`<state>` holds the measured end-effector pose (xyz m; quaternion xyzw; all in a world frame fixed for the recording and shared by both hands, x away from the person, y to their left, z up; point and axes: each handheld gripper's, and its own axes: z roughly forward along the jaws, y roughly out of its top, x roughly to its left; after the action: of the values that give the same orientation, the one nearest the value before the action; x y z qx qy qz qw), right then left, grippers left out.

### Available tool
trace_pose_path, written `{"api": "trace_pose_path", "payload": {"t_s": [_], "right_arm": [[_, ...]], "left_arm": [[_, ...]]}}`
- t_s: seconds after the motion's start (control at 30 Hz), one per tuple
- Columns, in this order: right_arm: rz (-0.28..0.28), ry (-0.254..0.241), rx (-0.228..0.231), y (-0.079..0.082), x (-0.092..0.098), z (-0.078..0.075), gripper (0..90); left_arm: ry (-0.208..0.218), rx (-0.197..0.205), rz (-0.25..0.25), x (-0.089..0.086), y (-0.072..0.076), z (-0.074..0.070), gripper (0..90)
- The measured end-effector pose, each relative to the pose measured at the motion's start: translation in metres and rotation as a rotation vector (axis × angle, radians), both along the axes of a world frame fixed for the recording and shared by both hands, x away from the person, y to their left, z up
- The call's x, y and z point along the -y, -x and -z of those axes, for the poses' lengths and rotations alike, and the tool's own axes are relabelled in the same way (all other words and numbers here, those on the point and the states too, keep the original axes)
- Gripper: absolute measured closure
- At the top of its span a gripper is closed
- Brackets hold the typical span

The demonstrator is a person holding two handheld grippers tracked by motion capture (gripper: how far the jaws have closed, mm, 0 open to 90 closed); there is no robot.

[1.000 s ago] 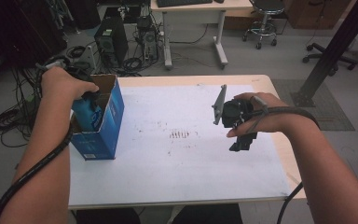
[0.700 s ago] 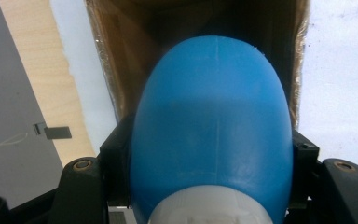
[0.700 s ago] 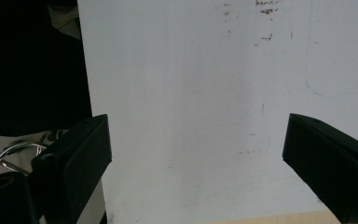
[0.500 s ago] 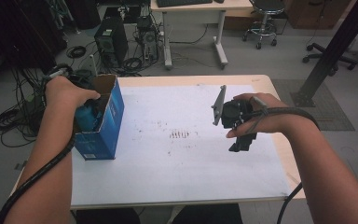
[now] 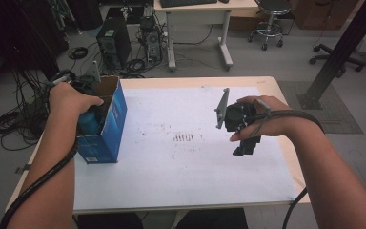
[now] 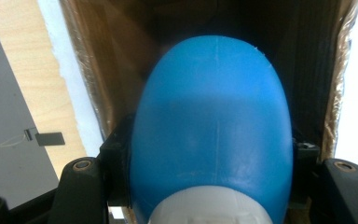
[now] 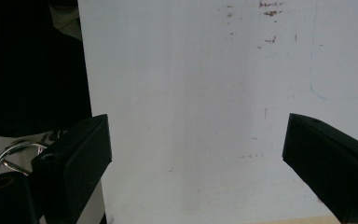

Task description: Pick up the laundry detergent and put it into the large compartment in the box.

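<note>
A blue cardboard box (image 5: 110, 128) stands open-topped at the table's left edge. My left gripper (image 5: 88, 117) reaches down into it, shut on a rounded blue object with a white end (image 6: 214, 116). In the left gripper view the left gripper (image 6: 212, 164) has its jaws pressed on both sides of that object, with the box's brown inner walls (image 6: 121, 51) around it. My right gripper (image 5: 246, 145) hovers over the right part of the white sheet (image 5: 181, 167). In its own view the right gripper (image 7: 196, 140) is open, nothing between the jaws.
The white sheet (image 7: 191, 70) carries small reddish marks (image 5: 187, 138) near its middle. The table's wooden edge (image 5: 293, 167) runs along the right. On the floor beyond are computer towers (image 5: 110, 40), cables, a desk and office chairs.
My left hand has shifted slightly toward the near side over the box, the blue object still in it. The right gripper has stayed put.
</note>
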<state>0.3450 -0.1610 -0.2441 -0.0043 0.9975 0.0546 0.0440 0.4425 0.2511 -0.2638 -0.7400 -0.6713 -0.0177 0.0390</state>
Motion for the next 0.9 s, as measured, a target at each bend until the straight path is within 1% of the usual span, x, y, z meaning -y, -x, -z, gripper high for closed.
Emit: {"api": "trace_pose_path", "payload": {"t_s": [0.13,0.2,0.23,0.5,0.57,0.73,0.8,0.9], "right_arm": [[0.001,0.0,0.001,0.0,0.0,0.0,7.8],[0.001,-0.001,0.001,0.0,0.001,0.0,7.9],[0.001,-0.001,0.001,0.001,0.001,0.0,7.9],[0.005,0.0,-0.003,0.001,0.002,0.002,7.9],[0.006,-0.001,-0.003,0.002,0.002,0.002,7.9],[0.001,-0.002,-0.003,0.002,0.002,0.002,8.0],[0.002,0.0,-0.003,0.002,0.002,0.002,8.0],[0.001,0.0,-0.006,0.002,0.002,0.003,8.1]], "left_arm": [[-0.001,-0.005,0.002,0.001,0.0,0.003,37.4],[0.0,0.002,0.001,0.001,0.0,0.004,37.4],[0.0,-0.003,0.003,0.001,0.0,0.004,37.5],[0.006,0.001,0.0,0.001,0.001,0.01,37.4],[0.006,-0.006,0.002,0.001,0.001,0.012,37.4],[0.013,-0.008,0.0,0.0,0.002,0.021,37.4],[0.013,0.003,-0.001,0.0,0.002,0.021,37.3],[0.011,0.001,0.001,0.001,0.001,0.021,37.4]]}}
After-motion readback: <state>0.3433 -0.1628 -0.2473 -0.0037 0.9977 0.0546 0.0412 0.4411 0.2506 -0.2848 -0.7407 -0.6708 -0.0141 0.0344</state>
